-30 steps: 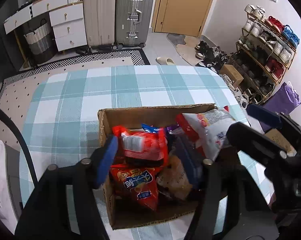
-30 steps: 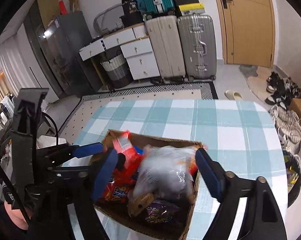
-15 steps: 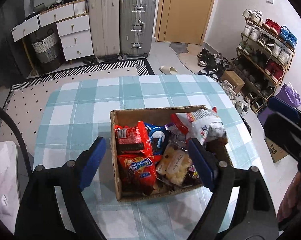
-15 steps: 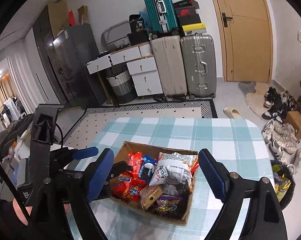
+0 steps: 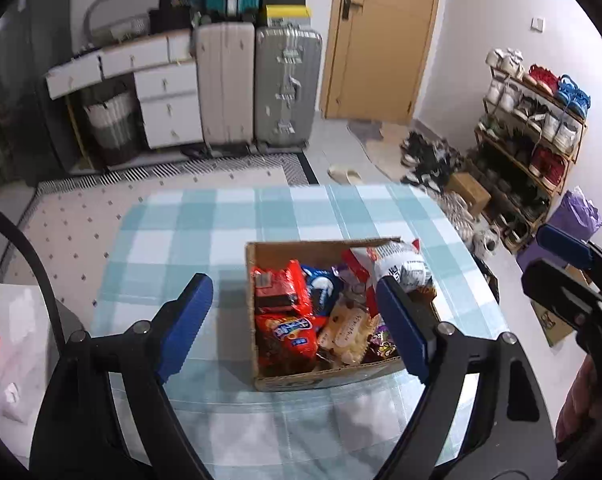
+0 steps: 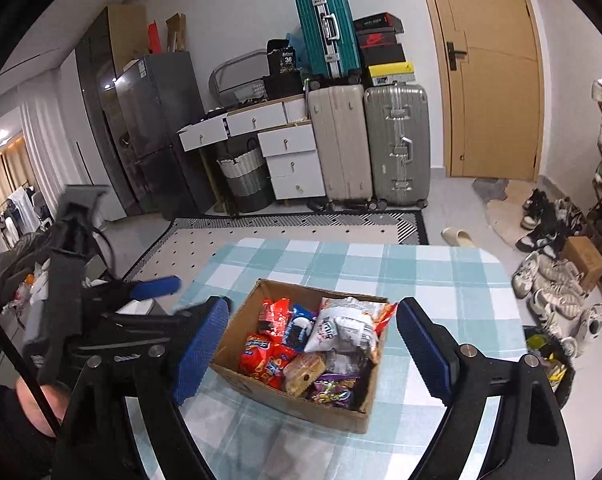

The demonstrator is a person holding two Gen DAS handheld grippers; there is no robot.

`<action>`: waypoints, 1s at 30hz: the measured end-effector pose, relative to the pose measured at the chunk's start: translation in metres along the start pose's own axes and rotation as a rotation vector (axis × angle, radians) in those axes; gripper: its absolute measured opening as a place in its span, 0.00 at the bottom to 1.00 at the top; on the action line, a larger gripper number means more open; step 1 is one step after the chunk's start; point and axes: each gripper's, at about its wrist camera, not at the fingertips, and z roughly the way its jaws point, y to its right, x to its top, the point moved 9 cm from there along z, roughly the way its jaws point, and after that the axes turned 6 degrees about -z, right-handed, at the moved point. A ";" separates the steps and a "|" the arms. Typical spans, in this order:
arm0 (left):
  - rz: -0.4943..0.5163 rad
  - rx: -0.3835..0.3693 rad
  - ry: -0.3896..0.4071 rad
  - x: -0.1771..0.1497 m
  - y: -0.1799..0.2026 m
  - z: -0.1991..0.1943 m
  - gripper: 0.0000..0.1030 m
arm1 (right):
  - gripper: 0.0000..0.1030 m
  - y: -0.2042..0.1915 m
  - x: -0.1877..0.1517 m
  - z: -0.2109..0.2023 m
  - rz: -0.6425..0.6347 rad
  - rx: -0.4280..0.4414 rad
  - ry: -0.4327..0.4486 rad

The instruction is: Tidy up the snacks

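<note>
Nearest the left wrist camera, the left gripper (image 5: 297, 326) has its two blue-padded fingers (image 5: 185, 322) spread wide apart, gripping nothing. Just past them, a cardboard box (image 5: 329, 376) sits on a table covered in a teal and white checked cloth (image 5: 205, 236); its left wall lies between the fingers and its right end sits behind the right finger. In the right wrist view, the right gripper (image 6: 309, 346) also has its fingers parted and empty, with the same box (image 6: 289, 400) framed between them. Inside are snack packets: a red bag (image 6: 261, 356), a blue cookie pack (image 6: 299, 326), a white bag (image 6: 337, 326) and a purple wrapper (image 6: 333, 386); the small print is too blurred to read. Beyond the table stand two upright suitcases (image 6: 373, 144) and a wooden door (image 6: 497, 80).
</note>
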 end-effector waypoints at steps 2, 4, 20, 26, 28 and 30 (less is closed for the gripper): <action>-0.004 -0.016 0.017 -0.005 0.000 -0.016 0.82 | 0.85 0.000 -0.002 -0.008 0.000 -0.003 0.008; -0.011 -0.008 0.046 -0.011 -0.003 -0.032 0.82 | 0.87 -0.001 -0.005 -0.018 0.000 -0.010 0.021; 0.113 0.145 0.300 -0.076 0.001 -0.167 0.99 | 0.99 -0.024 -0.049 -0.122 -0.072 -0.083 0.217; 0.058 0.152 0.326 -0.105 -0.013 -0.191 0.99 | 0.99 -0.025 -0.073 -0.139 -0.044 -0.092 0.278; 0.046 0.138 0.329 -0.112 -0.019 -0.190 0.99 | 0.99 -0.023 -0.086 -0.141 -0.034 -0.099 0.293; 0.043 0.154 0.353 -0.123 -0.028 -0.189 0.99 | 0.99 -0.020 -0.098 -0.139 -0.029 -0.107 0.304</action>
